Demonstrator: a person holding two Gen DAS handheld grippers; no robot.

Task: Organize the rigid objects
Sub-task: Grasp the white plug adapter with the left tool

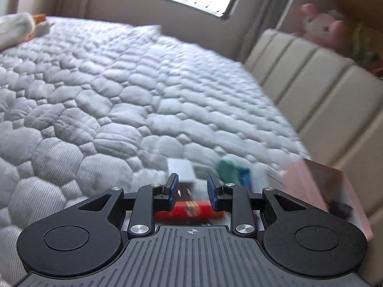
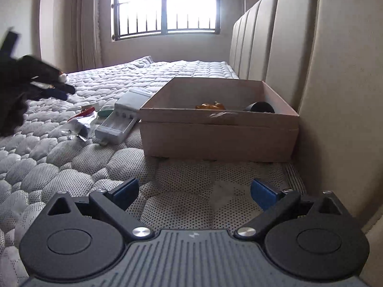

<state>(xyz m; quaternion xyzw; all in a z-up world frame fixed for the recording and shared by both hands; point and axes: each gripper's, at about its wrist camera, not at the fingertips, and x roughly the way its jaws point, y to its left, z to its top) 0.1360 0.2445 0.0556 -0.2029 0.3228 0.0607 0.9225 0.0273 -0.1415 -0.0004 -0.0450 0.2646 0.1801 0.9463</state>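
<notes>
Left wrist view: the left gripper (image 1: 192, 192) tilts down over the bed (image 1: 100, 91), jaws partly apart with nothing pressed between them; a red box (image 1: 189, 211) lies below them (blurred), left of the pink box (image 1: 335, 191).

Right wrist view: the right gripper (image 2: 194, 195) hangs low before the pink box (image 2: 219, 138), jaws spread wide and empty. Inside are an orange thing (image 2: 210, 106) and a dark cup (image 2: 261, 107); a white case (image 2: 119, 122) lies left of it.

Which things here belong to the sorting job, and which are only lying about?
Job: cardboard box, white battery charger, red packet, green item.
Lying about: pink plush toy, white plush toy, headboard.
</notes>
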